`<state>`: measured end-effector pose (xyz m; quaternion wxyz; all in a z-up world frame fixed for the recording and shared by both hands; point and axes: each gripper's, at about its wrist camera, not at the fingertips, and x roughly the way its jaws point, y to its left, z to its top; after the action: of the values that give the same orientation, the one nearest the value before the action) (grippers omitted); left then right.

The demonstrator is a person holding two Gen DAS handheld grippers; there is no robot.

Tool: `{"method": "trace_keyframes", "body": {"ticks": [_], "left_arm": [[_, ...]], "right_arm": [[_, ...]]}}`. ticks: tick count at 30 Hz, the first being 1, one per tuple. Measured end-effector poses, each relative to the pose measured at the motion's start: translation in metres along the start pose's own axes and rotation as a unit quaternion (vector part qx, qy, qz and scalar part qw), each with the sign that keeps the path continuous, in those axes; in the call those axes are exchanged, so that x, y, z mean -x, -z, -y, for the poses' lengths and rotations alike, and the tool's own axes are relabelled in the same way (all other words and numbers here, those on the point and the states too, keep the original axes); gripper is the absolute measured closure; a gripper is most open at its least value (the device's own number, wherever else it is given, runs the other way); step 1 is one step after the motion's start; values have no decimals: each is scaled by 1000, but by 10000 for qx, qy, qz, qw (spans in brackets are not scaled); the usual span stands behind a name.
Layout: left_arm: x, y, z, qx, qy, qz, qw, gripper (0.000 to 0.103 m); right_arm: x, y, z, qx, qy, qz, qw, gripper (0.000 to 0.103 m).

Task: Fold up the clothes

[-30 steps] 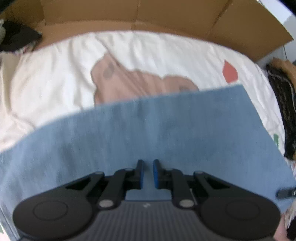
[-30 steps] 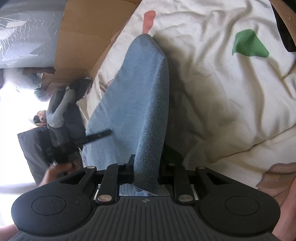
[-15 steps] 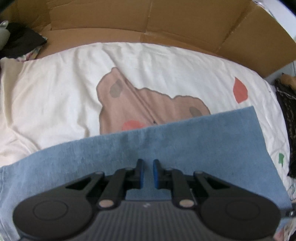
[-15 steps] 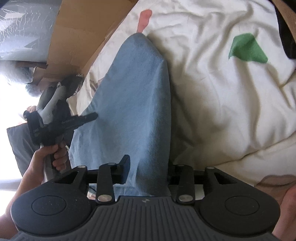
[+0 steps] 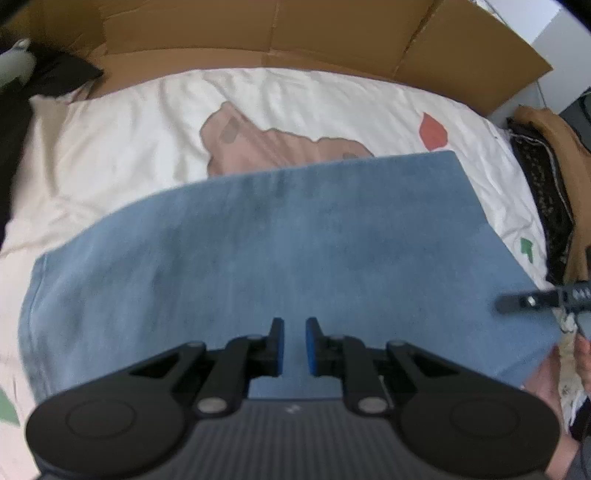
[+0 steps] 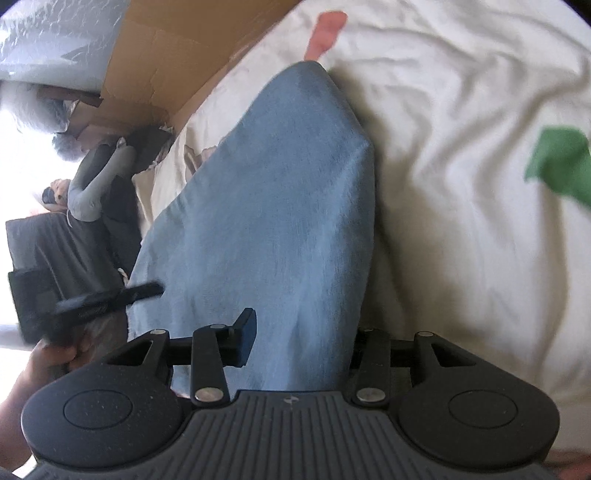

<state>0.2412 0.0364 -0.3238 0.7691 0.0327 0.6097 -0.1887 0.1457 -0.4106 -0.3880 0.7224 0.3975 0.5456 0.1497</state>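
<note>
Blue cloth [image 5: 295, 236]: soft denim-coloured garment, smooth, a broad flat panel over the white bed sheet [image 5: 122, 129]; its far edge runs straight, ending in 1 crisp corner.
Place: on the bed, in front of a cardboard wall [image 5: 277, 33], over a brown print on the sheet.
Left tool [image 5: 294, 345]: we see its 2 blue pads slightly apart, with the cloth's near edge lying between or below them; we cannot tell if they pinch it.
Right tool [image 6: 303, 341]: fingers spread wide, with cloth bulging up between them; no pinch.
Step, we judge: laying the panel flat.
Doing it well: we would keep both near corners level and taut, so no crease forms.
</note>
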Motion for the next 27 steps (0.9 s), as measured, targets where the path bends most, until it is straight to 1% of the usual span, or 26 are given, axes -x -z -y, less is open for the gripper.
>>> {"method": "trace_keyframes", "body": {"ticks": [2,4,5,6,9,13,16,20,24,27], "left_arm": [[4,9,-1,8,-10,36,10000,90],[6,17,-1,29,-10,74,10000,90],[5,20,-2,41,7,79,10000,90],[4,24,-2,55,26,87,9999,90],[1,33,-3,149,89,131,9998,90],[0,42,-4,347,185,229,9990,90],[-1,46,-6,437,285,252,9983,90],[-2,48,-10,656,415,268,9966,91],[-2,48,-7,511,567,324,9966,91],[-7,49,-7,600,691,295,9954,91]], "right_arm": [[-2,-1,0,7,6,5,10000,61],[-3,-1,0,19,48,11,10000,72],[-3,-2,-1,31,74,5,10000,84],[-2,-2,-1,45,102,-5,9999,92],[3,-5,-6,91,116,-4,9999,93],[9,-6,-19,102,89,58,9999,95],[13,-7,-30,126,143,74,9998,96],[22,-9,-55,395,256,28,9989,97],[29,-17,-82,525,470,-83,9975,97],[31,-22,-106,689,738,-198,9947,97]]}}
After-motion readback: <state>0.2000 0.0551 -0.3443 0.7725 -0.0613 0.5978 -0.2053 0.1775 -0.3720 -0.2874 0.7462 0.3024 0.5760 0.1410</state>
